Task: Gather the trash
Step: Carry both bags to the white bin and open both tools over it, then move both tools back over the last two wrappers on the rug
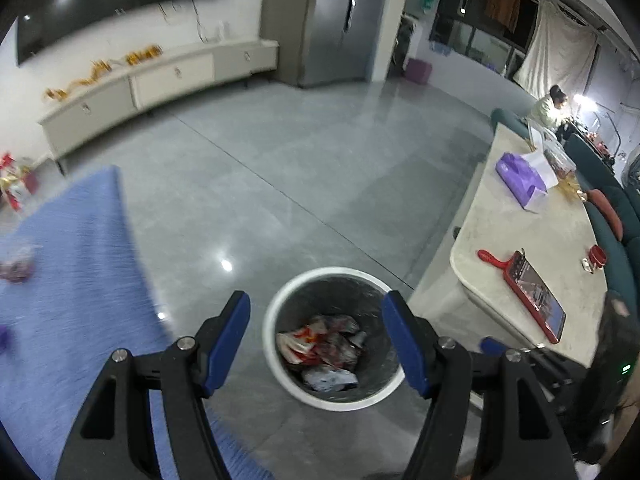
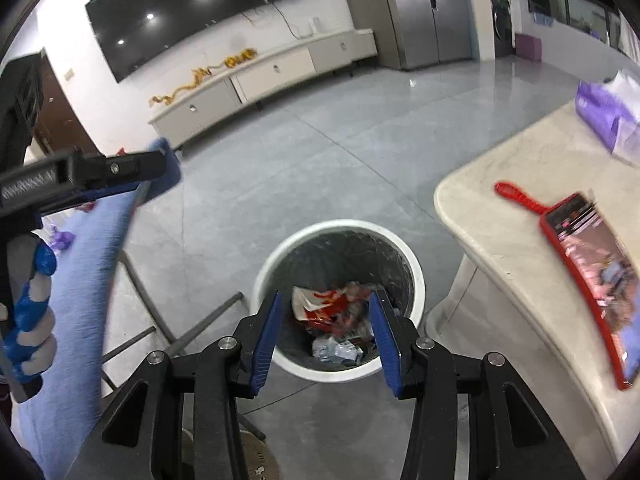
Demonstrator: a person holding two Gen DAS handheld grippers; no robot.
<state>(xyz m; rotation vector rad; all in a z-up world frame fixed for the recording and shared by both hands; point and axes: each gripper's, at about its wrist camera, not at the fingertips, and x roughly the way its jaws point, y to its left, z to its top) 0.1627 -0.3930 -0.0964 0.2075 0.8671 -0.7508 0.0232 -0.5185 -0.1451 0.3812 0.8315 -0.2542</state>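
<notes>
A white trash bin [image 1: 280, 300] with a dark liner stands on the grey floor, and it also shows in the right wrist view [image 2: 416, 276]. Crumpled red and white wrappers [image 1: 320, 340] lie inside it, also seen from the right wrist [image 2: 324, 308]. My left gripper [image 1: 316, 344] is open and empty above the bin. My right gripper [image 2: 326, 330] is open and empty above the bin too. The left gripper's side [image 2: 100, 178] shows at the left of the right wrist view. Small purple scraps [image 2: 62, 240] lie on the blue-covered table [image 1: 72, 280].
A pale marble table [image 1: 520, 240] stands to the right of the bin, with a red-cased phone [image 1: 536, 296], a red comb [image 1: 492, 258] and a purple tissue box [image 1: 520, 178]. A long white cabinet [image 1: 160, 80] lines the far wall. A person [image 1: 552, 108] sits far right.
</notes>
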